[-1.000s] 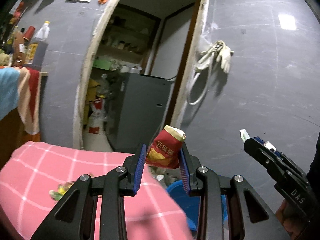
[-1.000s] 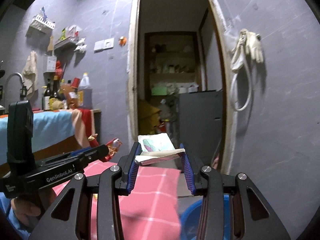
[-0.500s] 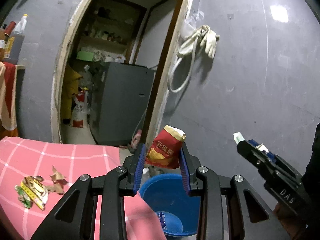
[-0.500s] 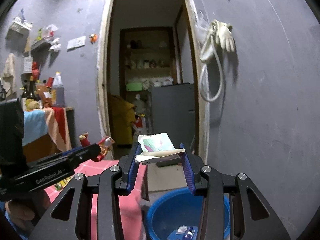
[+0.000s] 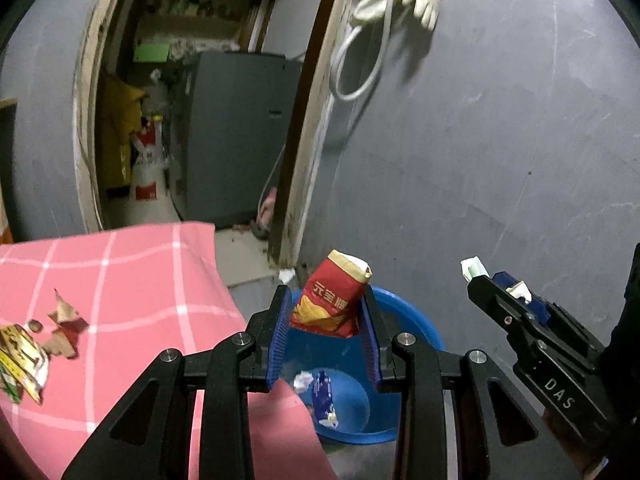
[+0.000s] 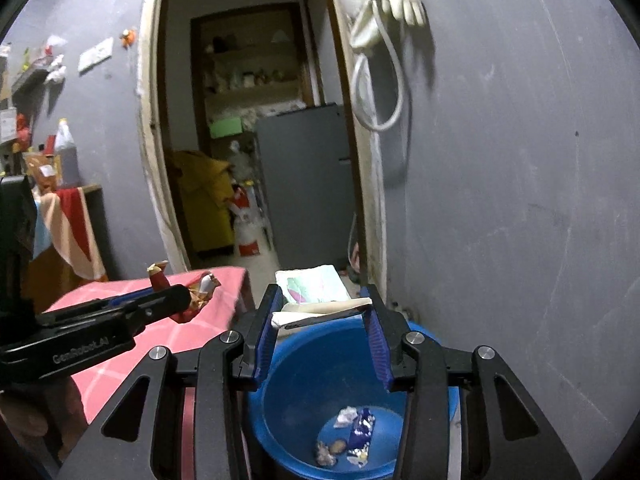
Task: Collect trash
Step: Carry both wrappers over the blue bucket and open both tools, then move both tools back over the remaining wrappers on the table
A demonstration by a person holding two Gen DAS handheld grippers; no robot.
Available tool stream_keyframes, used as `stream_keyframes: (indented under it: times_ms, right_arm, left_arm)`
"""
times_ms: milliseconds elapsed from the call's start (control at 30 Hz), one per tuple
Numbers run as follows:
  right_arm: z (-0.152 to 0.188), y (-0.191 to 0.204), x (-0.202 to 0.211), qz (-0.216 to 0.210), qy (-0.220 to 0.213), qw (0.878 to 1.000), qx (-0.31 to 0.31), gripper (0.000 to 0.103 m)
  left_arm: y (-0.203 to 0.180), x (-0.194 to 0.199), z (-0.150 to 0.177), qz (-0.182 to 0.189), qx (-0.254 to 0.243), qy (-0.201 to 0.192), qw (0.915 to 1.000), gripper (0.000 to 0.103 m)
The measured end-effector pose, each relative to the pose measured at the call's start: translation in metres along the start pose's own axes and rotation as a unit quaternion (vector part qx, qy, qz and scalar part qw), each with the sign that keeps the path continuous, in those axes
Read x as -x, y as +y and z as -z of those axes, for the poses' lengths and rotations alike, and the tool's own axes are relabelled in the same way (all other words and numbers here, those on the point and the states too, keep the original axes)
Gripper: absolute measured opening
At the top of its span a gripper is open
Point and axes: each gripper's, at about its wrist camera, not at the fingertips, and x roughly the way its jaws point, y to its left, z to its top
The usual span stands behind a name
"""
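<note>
My left gripper point(image 5: 326, 312) is shut on a red snack packet point(image 5: 332, 300) and holds it above the blue basin point(image 5: 404, 320) on the floor. My right gripper point(image 6: 320, 320) is shut on a white and green wrapper point(image 6: 316, 292), over the same basin point(image 6: 304, 364). The basin holds a blue wrapper point(image 6: 360, 432) and small scraps. The right gripper shows in the left wrist view point(image 5: 480, 280); the left gripper shows in the right wrist view point(image 6: 180, 300).
A table with a pink checked cloth point(image 5: 120, 280) stands left of the basin, with torn wrappers point(image 5: 24, 356) on it. A grey wall point(image 5: 500, 140) rises behind the basin. An open doorway point(image 6: 256, 120) leads to a storeroom with a grey fridge point(image 6: 304, 176).
Both grippers have swung right and tipped down, from over the pink table to over the blue basin. Each still holds its piece of trash.
</note>
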Motion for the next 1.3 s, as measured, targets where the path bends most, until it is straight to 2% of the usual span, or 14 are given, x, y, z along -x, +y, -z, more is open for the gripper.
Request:
stream_keyframes:
  times_ms: [267,400,500,567,667,833,900,933,1000,1167,1200,1233,1267,1300]
  right_arm:
    - [0.012,-0.013,-0.019,0.011,0.036,0.999,-0.017,0.039]
    - [0.016,-0.02,-0.03,0.014,0.058,0.998,-0.028,0.04]
    - [0.018,-0.024,-0.036,0.015,0.072,0.997,-0.037,0.041]
    - [0.02,-0.026,-0.038,0.017,0.076,0.996,-0.042,0.047]
    - [0.02,-0.026,-0.038,0.017,0.077,0.996,-0.047,0.052]
    - [0.015,-0.024,-0.034,0.018,0.073,0.996,-0.05,0.055]
    - [0.012,-0.022,-0.028,0.018,0.064,0.997,-0.049,0.062]
    - [0.011,-0.021,-0.025,0.017,0.058,0.997,-0.049,0.068]
    - [0.006,-0.016,-0.016,0.014,0.044,0.998,-0.047,0.071]
    - [-0.007,-0.001,0.005,0.001,0.011,0.999,-0.038,0.087]
    - [-0.01,0.003,0.01,-0.003,0.003,0.999,-0.035,0.09]
    - [-0.013,0.006,0.013,-0.005,-0.003,0.999,-0.032,0.098]
    - [-0.016,0.01,0.018,-0.009,-0.013,0.999,-0.029,0.103]
    - [-0.018,0.015,0.023,-0.016,-0.023,0.999,-0.027,0.103]
  left_arm:
    - [-0.001,-0.041,0.006,-0.003,-0.002,0.06,0.9982,0.029]
    - [0.004,-0.056,0.012,0.001,0.005,0.087,0.9962,0.038]
    - [0.01,-0.06,0.016,0.0,0.013,0.097,0.9952,0.039]
    - [0.014,-0.059,0.016,-0.001,0.017,0.099,0.995,0.04]
    - [0.017,-0.054,0.014,-0.002,0.022,0.095,0.9952,0.048]
    - [0.022,-0.035,0.009,0.0,0.029,0.072,0.997,0.056]
    - [0.025,-0.023,0.006,-0.004,0.032,0.053,0.9981,0.063]
    - [0.028,-0.016,0.005,-0.006,0.033,0.04,0.9986,0.067]
    - [0.031,0.0,0.003,-0.011,0.035,0.015,0.9992,0.075]
    - [0.042,0.043,-0.002,-0.026,0.038,-0.052,0.9976,0.09]
    - [0.045,0.053,-0.003,-0.032,0.037,-0.066,0.9966,0.097]
    - [0.048,0.063,-0.003,-0.039,0.036,-0.08,0.9954,0.101]
    - [0.05,0.071,-0.004,-0.046,0.035,-0.092,0.9941,0.101]
    - [0.052,0.079,-0.005,-0.05,0.033,-0.101,0.993,0.101]
